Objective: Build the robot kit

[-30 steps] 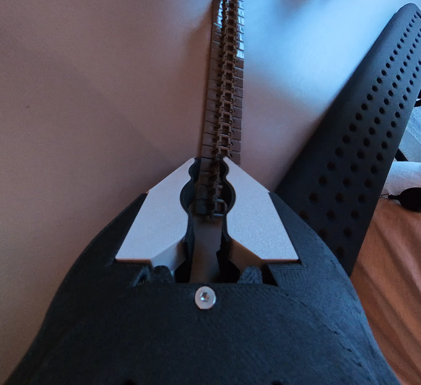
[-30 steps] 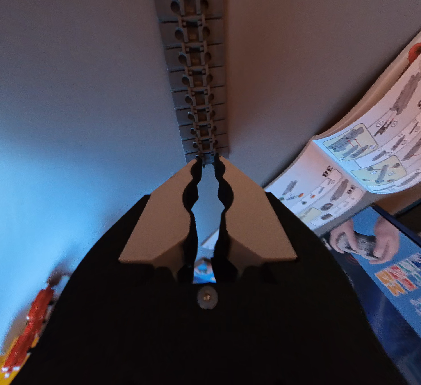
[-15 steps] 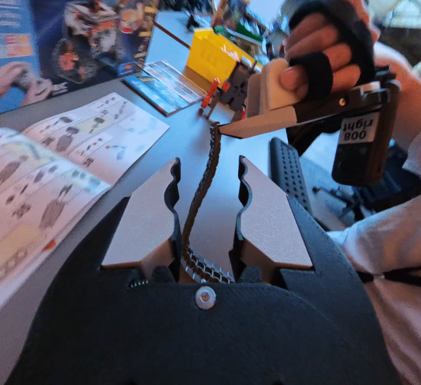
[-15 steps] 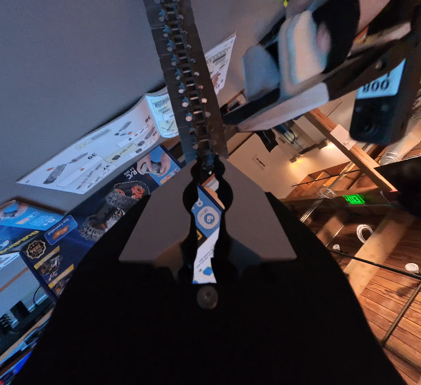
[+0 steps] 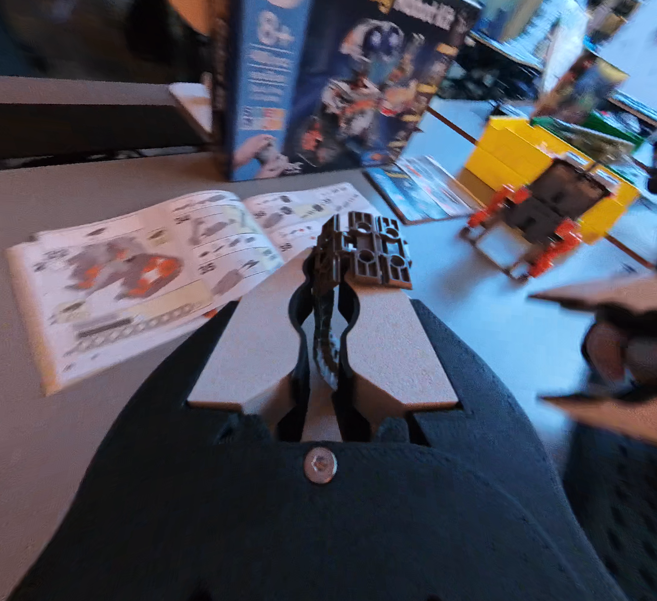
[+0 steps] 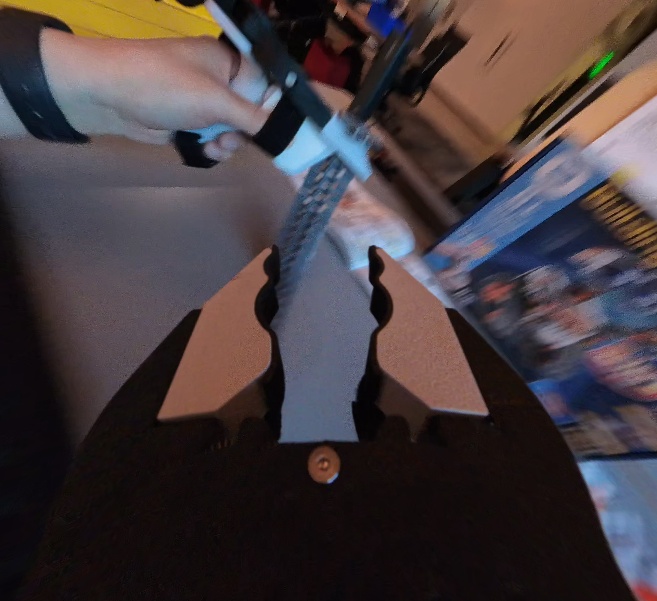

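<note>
A grey linked tread strip (image 5: 366,253) is pinched between the fingers of my left gripper (image 5: 325,274), which is shut on it. A short end of the strip sticks out past the tips and the rest runs down between the fingers. In the right wrist view the strip (image 6: 309,207) hangs blurred from the left gripper (image 6: 341,154), which a hand (image 6: 142,90) holds. Its lower end lies by the left finger of my right gripper (image 6: 321,257), which is open and empty. The right gripper also shows at the right edge of the left wrist view (image 5: 535,346).
An open instruction booklet (image 5: 142,264) lies on the grey table (image 5: 89,441). Behind it stands a blue toy box (image 5: 320,68). Flat leaflets (image 5: 419,189), a yellow bin (image 5: 515,157) and a partly built orange and black model (image 5: 533,228) are at the back right. One gripper's finger ends stand about 12 cm off the other's.
Half a second ago my right gripper was shut on the strip's far end and my left was open around it. Now the left is shut on the strip and the right has let go.
</note>
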